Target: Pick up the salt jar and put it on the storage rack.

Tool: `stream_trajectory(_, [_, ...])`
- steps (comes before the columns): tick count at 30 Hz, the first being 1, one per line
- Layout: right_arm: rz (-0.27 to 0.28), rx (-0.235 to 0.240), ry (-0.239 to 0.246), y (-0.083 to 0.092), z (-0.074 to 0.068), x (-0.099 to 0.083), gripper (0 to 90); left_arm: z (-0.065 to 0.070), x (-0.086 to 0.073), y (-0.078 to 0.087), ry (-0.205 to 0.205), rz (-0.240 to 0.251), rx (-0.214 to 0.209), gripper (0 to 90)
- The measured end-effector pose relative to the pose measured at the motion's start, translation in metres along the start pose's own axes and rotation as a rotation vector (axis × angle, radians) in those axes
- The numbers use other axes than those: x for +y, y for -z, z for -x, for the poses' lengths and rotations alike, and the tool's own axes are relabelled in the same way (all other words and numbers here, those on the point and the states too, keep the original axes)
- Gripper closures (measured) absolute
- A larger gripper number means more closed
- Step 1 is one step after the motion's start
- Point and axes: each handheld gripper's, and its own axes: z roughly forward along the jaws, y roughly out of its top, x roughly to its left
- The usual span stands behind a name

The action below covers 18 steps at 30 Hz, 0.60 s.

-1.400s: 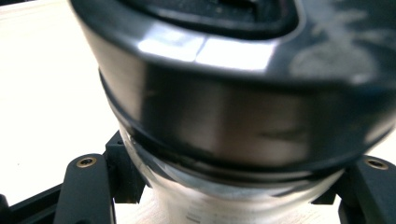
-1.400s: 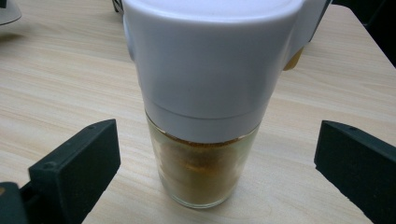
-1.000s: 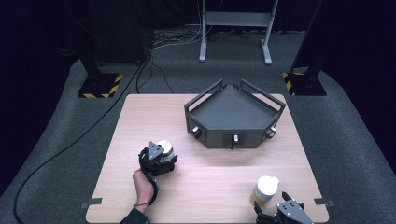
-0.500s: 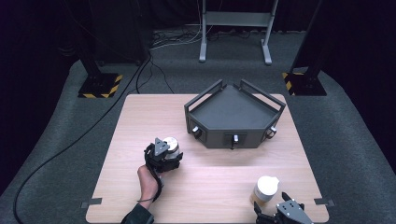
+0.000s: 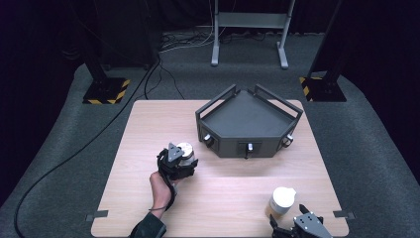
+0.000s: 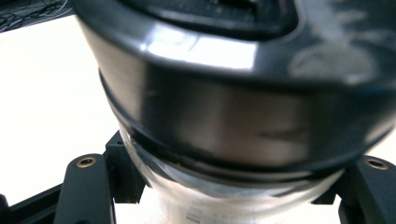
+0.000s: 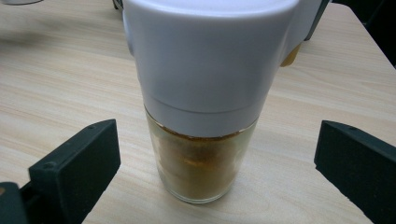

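My left gripper is shut on a clear glass jar left of the table's middle, close to the tray's front left corner. In the left gripper view the jar has a glossy dark lid, and the black fingers press on its glass body from both sides. Near the front right edge stands a white-capped spice jar holding brown powder. My right gripper sits just behind it. In the right gripper view the spice jar stands upright between the wide-open jaws, with a gap on each side.
A black angular tray with raised handles and small knobs on its front wall stands at the back right of the wooden table. A cable runs across the dark carpet at the left. Stand legs rise behind the table.
My left gripper has shifted a little to the right with the jar, closer to the tray. The right gripper and the spice jar have stayed put.
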Motion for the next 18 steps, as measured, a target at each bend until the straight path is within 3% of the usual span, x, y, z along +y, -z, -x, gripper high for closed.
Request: stream_trajectory(18, [0.000, 0.004, 0.005, 0.000, 0.000, 0.001, 0.0, 0.005, 0.019, -0.008, -0.026, 0.010, -0.029, 31.8])
